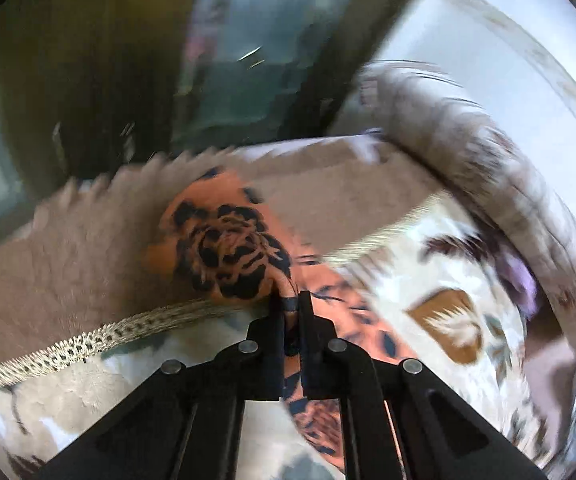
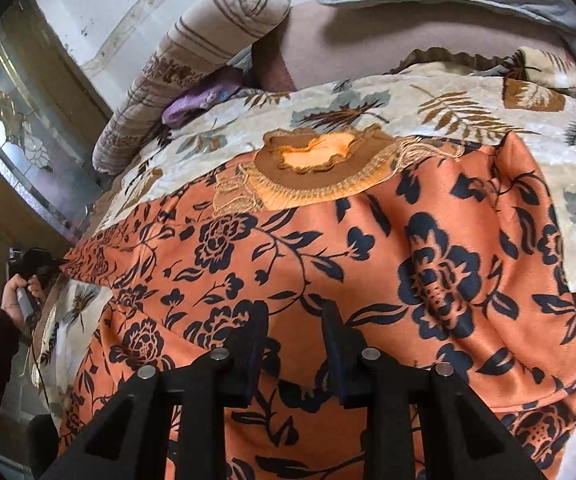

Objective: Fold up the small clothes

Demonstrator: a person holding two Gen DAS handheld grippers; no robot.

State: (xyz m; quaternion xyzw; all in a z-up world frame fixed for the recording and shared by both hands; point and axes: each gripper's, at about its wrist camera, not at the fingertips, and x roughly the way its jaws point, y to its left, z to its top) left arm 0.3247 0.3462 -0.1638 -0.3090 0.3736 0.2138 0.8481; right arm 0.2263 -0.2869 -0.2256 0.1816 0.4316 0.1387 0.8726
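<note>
- Left wrist view: your left gripper [image 1: 291, 300] sits at lower centre with its jaws drawn together on a pinch of the orange floral garment [image 1: 224, 252]. A dark-printed fold of it shows squeezed between the pads.
- The gathered cloth bunches straight ahead of the tips, toward the middle of the frame. More orange trails back under the tool to the lower right.
- The cloth lies on the leaf-print blanket [image 1: 439, 296], whose braided edge runs from lower left to the tips. The picture is badly smeared, so I can't read the cloth's lie any better from here.
- Right wrist view: your right gripper [image 2: 295, 320] at bottom centre has its jaws partly apart, resting on or just over the cloth. Whether the pads press a fold I cannot tell.
- The garment [image 2: 367, 264] fills the middle and lower frame, spread flat. Its embroidered neckline [image 2: 311, 168] points to the upper centre, so the long axis runs from the bottom of the frame up, away from this tool.
- At the left edge a hand [image 2: 18, 296] holds the other tool at the garment's left tip, likely a sleeve end.
- My judgement: the fold turns on that left tip. It crosses rightward, athwart the long axis, and the left hand has it.
</note>
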